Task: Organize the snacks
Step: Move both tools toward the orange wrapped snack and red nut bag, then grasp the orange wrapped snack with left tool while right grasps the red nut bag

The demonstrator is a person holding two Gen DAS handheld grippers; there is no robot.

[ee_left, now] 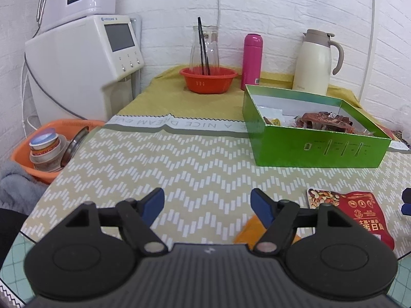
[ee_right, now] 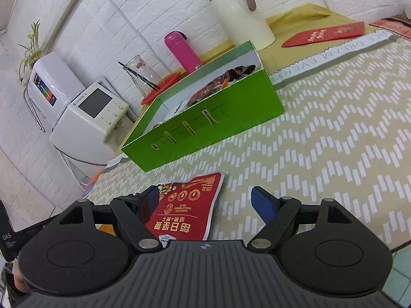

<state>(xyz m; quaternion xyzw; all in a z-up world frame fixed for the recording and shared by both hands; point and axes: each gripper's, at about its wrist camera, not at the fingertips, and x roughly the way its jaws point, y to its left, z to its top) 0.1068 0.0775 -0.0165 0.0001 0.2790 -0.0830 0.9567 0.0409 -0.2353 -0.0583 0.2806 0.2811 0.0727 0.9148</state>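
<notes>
A green open box (ee_left: 318, 148) stands on the zigzag tablecloth, with brown wrapped snacks (ee_left: 323, 120) inside. In the right wrist view the same box (ee_right: 205, 133) is ahead and to the left. A red nut pouch (ee_left: 359, 213) lies flat in front of it. My left gripper (ee_left: 207, 205) is open over bare cloth, and an orange packet (ee_left: 250, 228) peeks out under its right finger. My right gripper (ee_right: 206, 192) is open around the red pouch (ee_right: 187, 205). The pouch lies near the left finger, and the right finger is well clear of it.
At the back stand an orange bowl (ee_left: 208, 79), a glass carafe (ee_left: 204, 46), a pink bottle (ee_left: 252, 59) and a cream jug (ee_left: 314, 61). A white appliance (ee_left: 84, 64) and an orange basin of cups (ee_left: 51, 148) are beside the table's left edge. A red envelope (ee_right: 326, 34) lies far right.
</notes>
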